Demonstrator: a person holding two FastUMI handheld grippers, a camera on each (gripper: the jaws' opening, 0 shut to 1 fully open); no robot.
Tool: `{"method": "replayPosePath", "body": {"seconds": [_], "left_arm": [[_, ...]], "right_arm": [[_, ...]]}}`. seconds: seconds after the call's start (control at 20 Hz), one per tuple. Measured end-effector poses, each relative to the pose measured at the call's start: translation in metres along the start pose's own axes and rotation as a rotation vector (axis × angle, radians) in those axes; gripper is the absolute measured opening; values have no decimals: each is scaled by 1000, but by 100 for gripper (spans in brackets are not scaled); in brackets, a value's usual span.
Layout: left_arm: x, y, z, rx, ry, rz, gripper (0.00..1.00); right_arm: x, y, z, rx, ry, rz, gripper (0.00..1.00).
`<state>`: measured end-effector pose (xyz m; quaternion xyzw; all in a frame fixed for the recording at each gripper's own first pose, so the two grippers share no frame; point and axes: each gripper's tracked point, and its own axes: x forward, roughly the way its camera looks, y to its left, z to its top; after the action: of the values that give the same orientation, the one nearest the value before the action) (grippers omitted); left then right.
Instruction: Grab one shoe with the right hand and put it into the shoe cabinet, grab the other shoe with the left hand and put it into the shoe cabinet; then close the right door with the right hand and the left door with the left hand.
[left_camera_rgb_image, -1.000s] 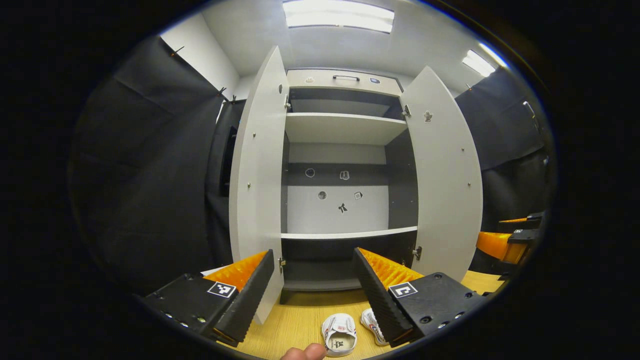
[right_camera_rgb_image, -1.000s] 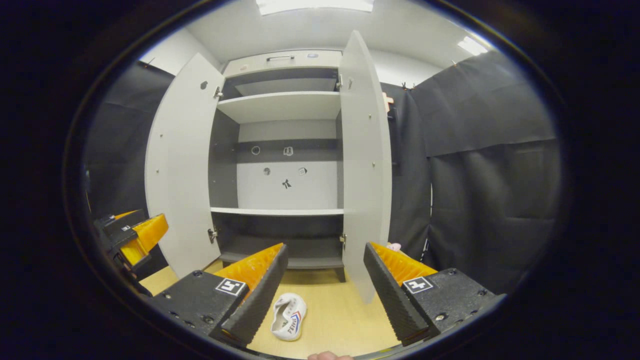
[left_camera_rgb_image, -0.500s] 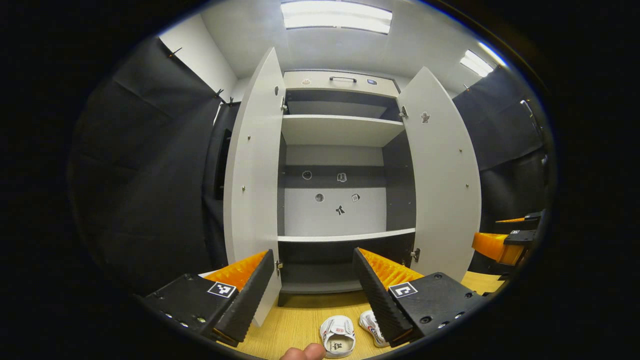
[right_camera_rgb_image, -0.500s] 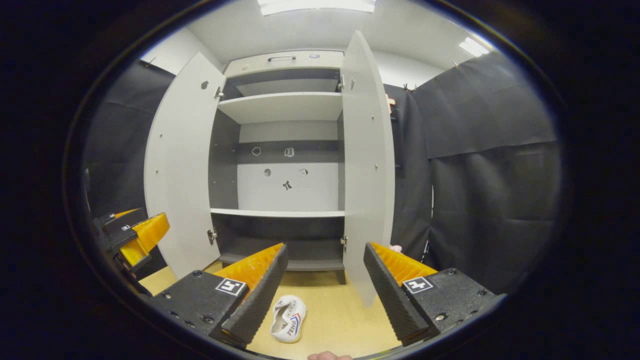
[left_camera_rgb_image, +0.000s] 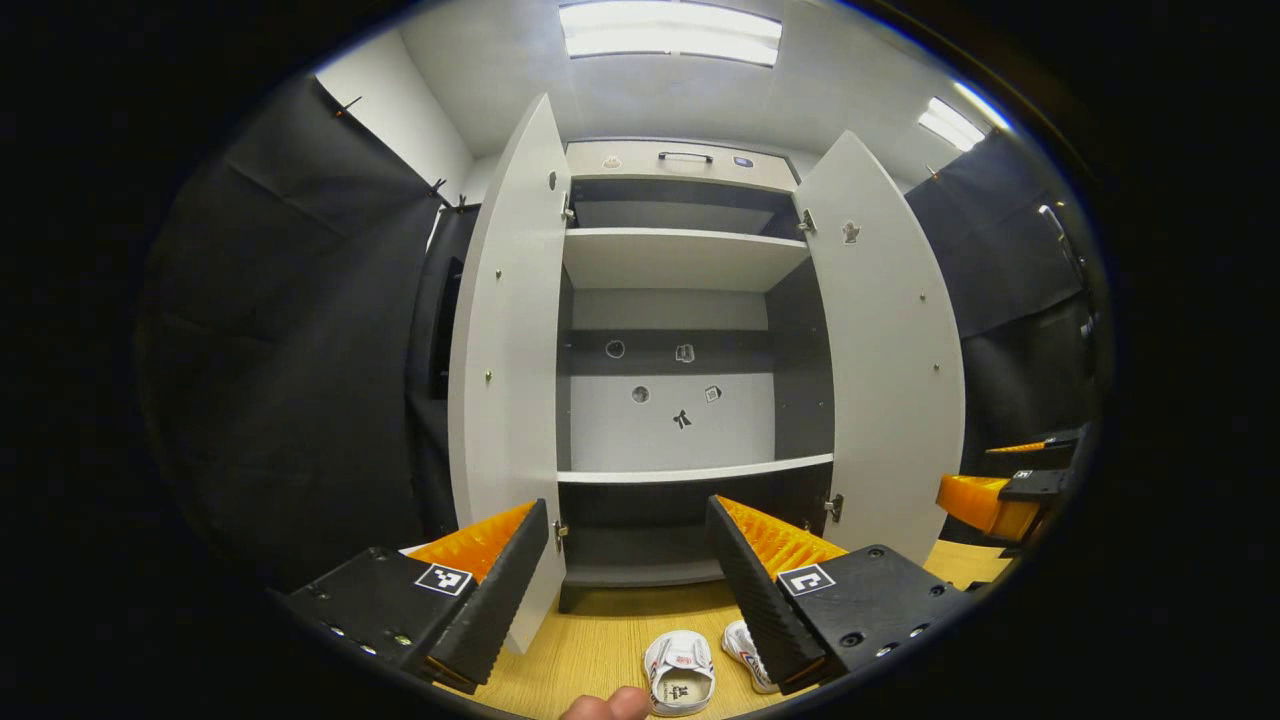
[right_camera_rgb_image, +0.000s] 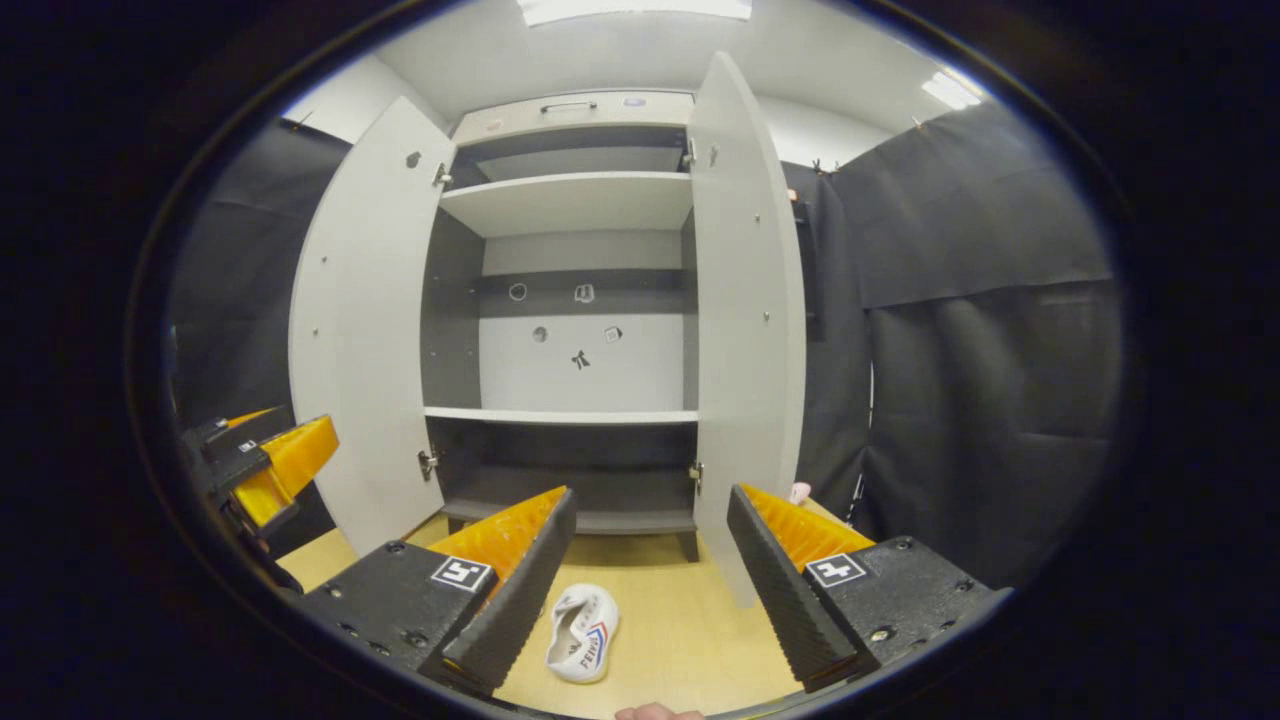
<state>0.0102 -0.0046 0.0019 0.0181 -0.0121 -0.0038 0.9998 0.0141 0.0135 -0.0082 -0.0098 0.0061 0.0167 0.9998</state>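
2 white shoes (left_camera_rgb_image: 680, 672) are lying side by side on the wooden floor (right_camera_rgb_image: 670, 630) before the shoe cabinet (left_camera_rgb_image: 690, 260), whose 2 doors are standing open. The left gripper (left_camera_rgb_image: 625, 570) and right gripper (right_camera_rgb_image: 650, 560) are hovering above, jaws gaping wide, gripping nothing.

Both views low, facing open cabinet (left_camera_rgb_image: 690, 330)

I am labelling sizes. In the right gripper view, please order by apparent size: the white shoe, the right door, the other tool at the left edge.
1. right door
2. other tool
3. white shoe

Nearness makes two and three unsure.
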Motion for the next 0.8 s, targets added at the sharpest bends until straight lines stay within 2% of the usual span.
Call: {"method": "replayPosePath", "body": {"seconds": [0.45,0.5,0.6,0.65,0.7,0.8], "left_arm": [[0,11,-6,8,13,12,95],[0,13,-7,7,16,16,95],[-1,16,-10,3,25,22,95],[0,19,-11,1,30,27,95],[0,22,-12,1,33,32,95],[0,26,-14,2,37,40,95]], "right_arm": [[26,36,-76,-44,160,82,99],[29,41,-86,-51,179,95,94],[37,53,-107,-60,227,132,94],[39,60,-118,-58,255,152,99],[42,66,-129,-51,279,170,94],[46,75,-154,-40,340,191,94]]}}
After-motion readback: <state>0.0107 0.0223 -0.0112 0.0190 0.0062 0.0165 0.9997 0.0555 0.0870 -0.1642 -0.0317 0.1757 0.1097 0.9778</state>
